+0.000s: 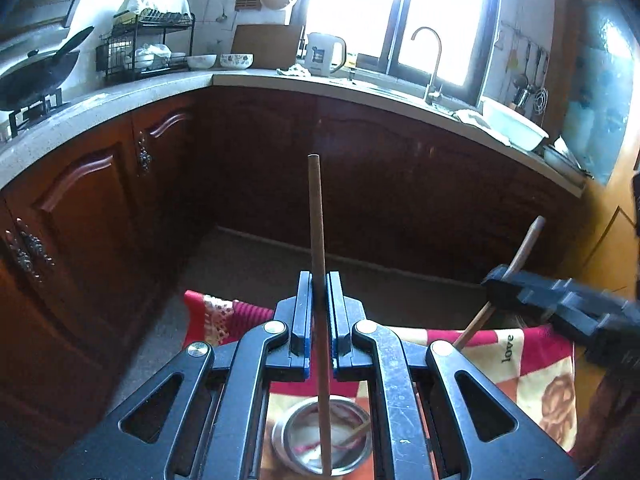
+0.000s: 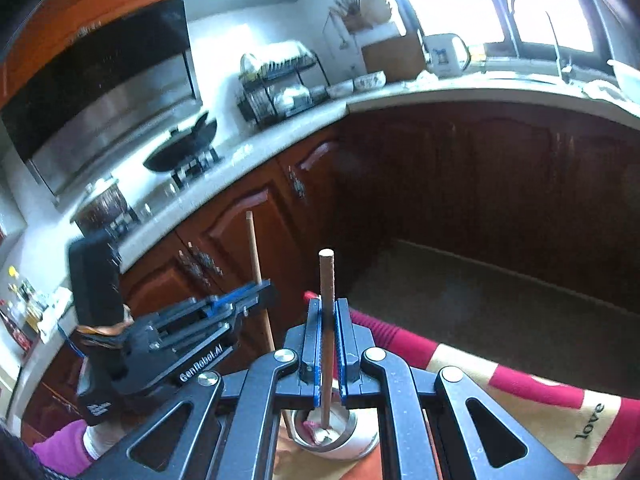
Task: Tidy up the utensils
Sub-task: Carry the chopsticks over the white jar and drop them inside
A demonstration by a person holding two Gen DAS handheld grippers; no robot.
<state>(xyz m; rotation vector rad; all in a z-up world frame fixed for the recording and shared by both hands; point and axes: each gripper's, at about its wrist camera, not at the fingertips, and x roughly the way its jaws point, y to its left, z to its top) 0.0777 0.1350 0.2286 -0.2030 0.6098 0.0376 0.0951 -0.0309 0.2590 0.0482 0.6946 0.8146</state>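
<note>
My left gripper [image 1: 319,280] is shut on a wooden chopstick [image 1: 317,220] held upright, its lower end down in a steel cup [image 1: 294,444]. My right gripper [image 2: 329,306] is shut on a second wooden chopstick [image 2: 327,276], also upright with its lower end in the same steel cup [image 2: 348,438]. In the left wrist view the right gripper [image 1: 496,284] shows at the right with its chopstick [image 1: 528,240] tilted. In the right wrist view the left gripper [image 2: 264,290] shows at the left with its chopstick [image 2: 253,248]. A red item lies inside the cup.
The cup stands on a red and cream patterned cloth [image 1: 532,364]. Dark wooden cabinets [image 1: 92,208] and a pale L-shaped counter [image 1: 248,80] run behind, with a wok [image 1: 36,72], dish rack [image 1: 148,44], bowls, kettle [image 1: 324,54] and sink tap [image 1: 434,64].
</note>
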